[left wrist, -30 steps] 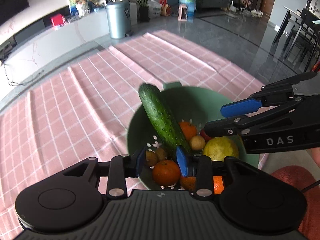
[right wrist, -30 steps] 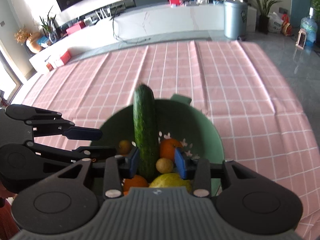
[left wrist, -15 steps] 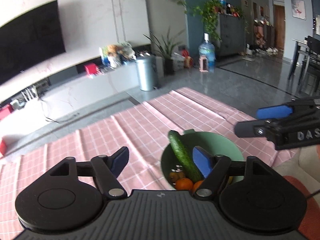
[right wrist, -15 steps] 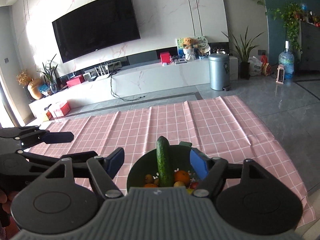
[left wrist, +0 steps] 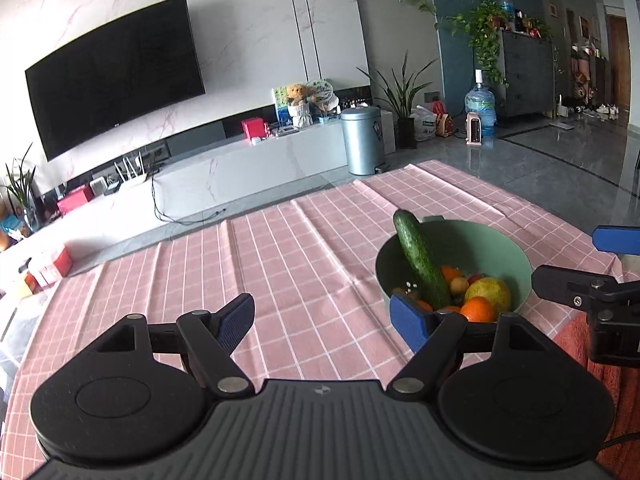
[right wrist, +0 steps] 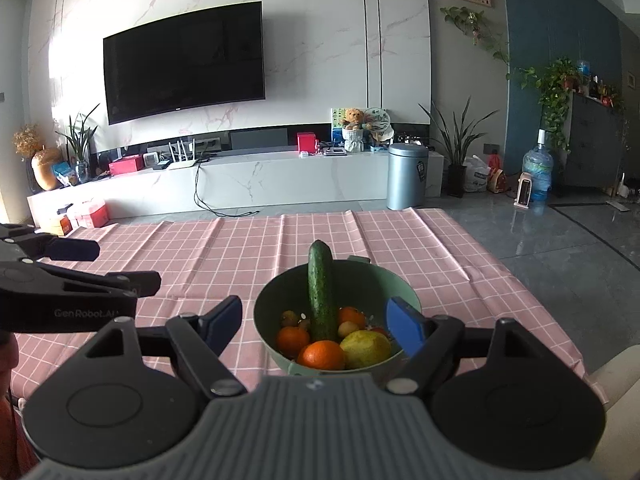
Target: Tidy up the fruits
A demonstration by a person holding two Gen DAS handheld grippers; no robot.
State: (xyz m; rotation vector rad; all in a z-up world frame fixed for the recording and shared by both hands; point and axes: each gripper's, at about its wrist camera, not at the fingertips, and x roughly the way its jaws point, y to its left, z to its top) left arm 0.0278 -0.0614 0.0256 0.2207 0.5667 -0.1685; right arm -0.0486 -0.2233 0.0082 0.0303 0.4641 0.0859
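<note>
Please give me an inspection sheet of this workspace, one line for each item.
Surface: pink checked tablecloth, creased, covering the table.
Job's things: round green plastic bowl holds a long dark green cucumber leaning on the far rim, round orange tangerines, a yellow-green lemon-like fruit and small brown fruits.
Clutter: nothing seen on the cloth.
Grippers: left tongs open and empty; right tongs open and empty, bowl ahead between the fingers.
Cables: black cable hanging from the white marble TV bench.
Surroundings: black wall television, grey metal bin, potted plants, water bottle.
</note>
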